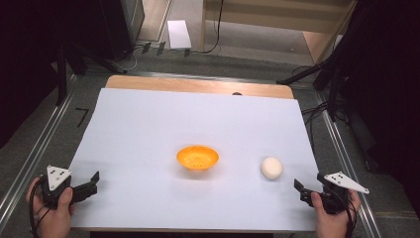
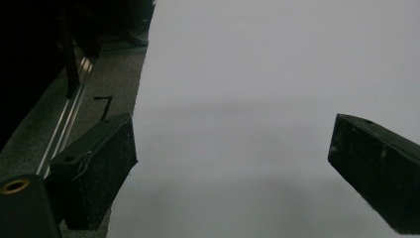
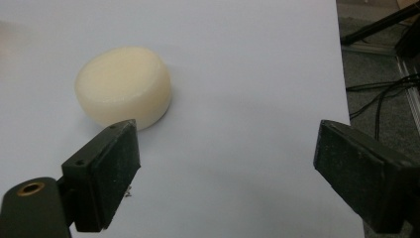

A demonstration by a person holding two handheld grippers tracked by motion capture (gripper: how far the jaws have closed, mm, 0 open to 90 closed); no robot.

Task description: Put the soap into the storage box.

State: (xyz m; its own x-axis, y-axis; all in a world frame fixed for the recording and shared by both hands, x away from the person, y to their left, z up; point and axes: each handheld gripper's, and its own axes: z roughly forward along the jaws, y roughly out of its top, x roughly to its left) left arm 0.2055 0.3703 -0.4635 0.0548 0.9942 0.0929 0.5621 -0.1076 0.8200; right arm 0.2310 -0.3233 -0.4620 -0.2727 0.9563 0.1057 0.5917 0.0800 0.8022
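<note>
An orange bowl (image 1: 197, 157) sits near the middle of the white sheet (image 1: 148, 129). A cream round puck (image 1: 271, 167) lies to its right, also close ahead in the right gripper view (image 3: 124, 87), just beyond the left jaw. My right gripper (image 1: 306, 191) rests at the sheet's front right corner, open and empty (image 3: 225, 171). At the front left edge, my left gripper (image 1: 90, 183) is held open with nothing between its jaws (image 2: 233, 163); bare white sheet (image 2: 277, 74) lies ahead of it.
The sheet covers a wooden table (image 1: 198, 85) whose far edge shows. Metal rails (image 1: 29, 163) run along both sides. Cables (image 3: 381, 94) lie on the floor to the right. Dark stands (image 1: 62, 64) rise at the back left and right.
</note>
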